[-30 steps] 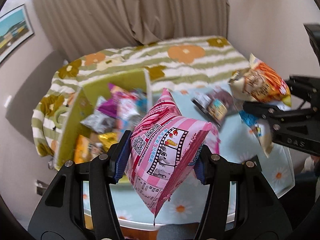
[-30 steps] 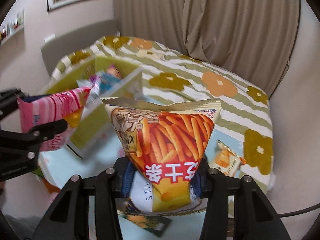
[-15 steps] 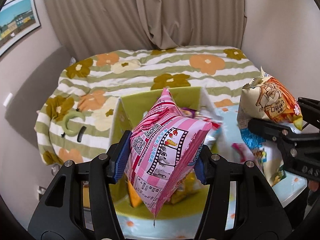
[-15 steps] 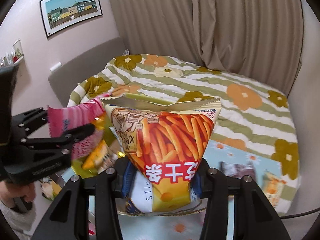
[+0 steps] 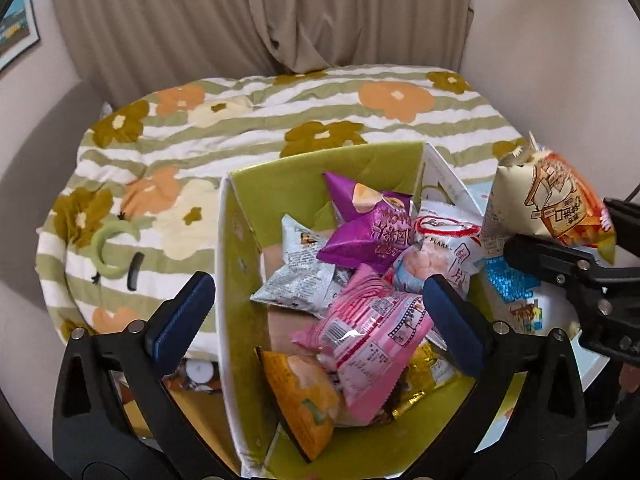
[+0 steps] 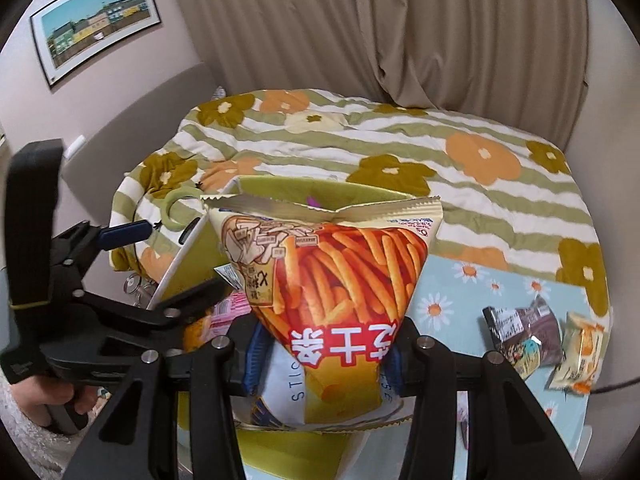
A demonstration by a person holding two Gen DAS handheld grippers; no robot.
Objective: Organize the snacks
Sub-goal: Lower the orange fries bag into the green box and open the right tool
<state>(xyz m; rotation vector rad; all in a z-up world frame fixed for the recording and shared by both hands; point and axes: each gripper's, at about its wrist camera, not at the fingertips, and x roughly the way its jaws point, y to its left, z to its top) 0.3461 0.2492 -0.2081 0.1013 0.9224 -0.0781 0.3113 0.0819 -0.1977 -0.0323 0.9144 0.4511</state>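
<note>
We are spreading our left gripper [image 5: 316,316] wide and empty above the box [image 5: 240,280]; the pink bag [image 5: 370,334] is lying inside. At three o'clock, our right gripper [image 6: 322,354] is pinching the fries bag [image 6: 332,276], waiting to drop it in.

The fries bag [image 6: 340,280] is blocking most of the green box [image 6: 280,190] in the right wrist view, so only slivers of the box's rim and a scrap of purple behind the bag are showing. Beneath the bag, another packet [image 6: 288,384] is peeking out, its lettering cut short. Inside the green box [image 5: 280,184], the gold packet [image 5: 424,376] is lying half buried under the pink bag [image 5: 372,336]. Left of the box, the framed picture [image 5: 16,28] is getting cropped by the lens edge.
</note>
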